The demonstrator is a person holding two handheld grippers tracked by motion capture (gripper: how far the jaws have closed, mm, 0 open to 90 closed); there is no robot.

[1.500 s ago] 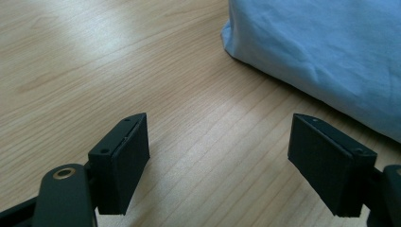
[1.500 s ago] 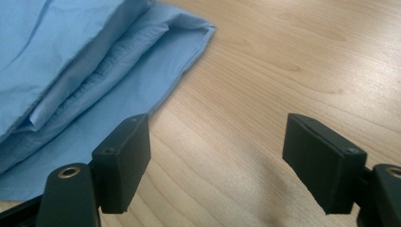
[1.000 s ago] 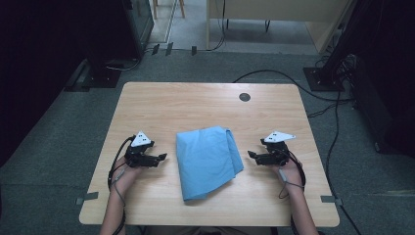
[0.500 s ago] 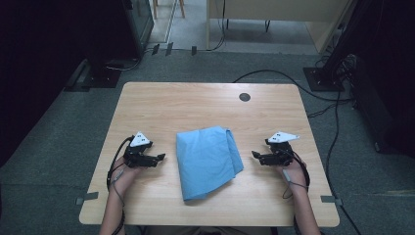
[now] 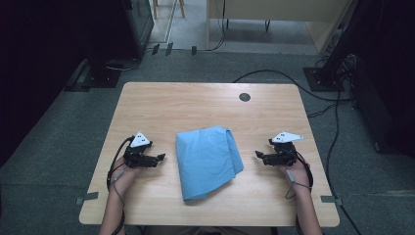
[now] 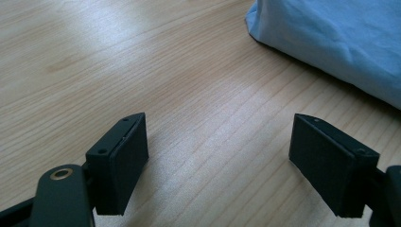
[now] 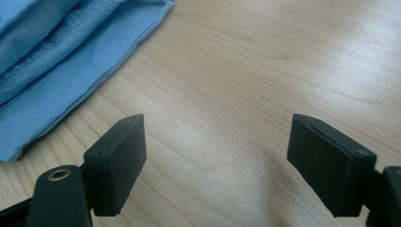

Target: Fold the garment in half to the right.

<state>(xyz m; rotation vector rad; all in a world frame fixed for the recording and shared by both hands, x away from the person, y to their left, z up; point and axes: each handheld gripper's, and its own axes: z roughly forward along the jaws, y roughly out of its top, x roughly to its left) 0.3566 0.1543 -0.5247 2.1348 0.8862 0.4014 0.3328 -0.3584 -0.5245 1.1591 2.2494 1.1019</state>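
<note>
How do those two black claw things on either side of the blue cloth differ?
The left gripper points rightward at the blue cloth; the right gripper points leftward at it. The left sits nearer the cloth's edge than the right. Both stand open, holding nothing, over the wooden table.

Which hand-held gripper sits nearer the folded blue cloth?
Left, narrowly. The left hand-held gripper is just off the folded blue cloth near its left edge; the right hand-held gripper rests slightly farther from its right edge.

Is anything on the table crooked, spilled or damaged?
Nothing is spilled or damaged. The folded blue cloth lies slightly askew on the table, its layered edges uneven. Both claws, left and right, are open, apart from it.
</note>
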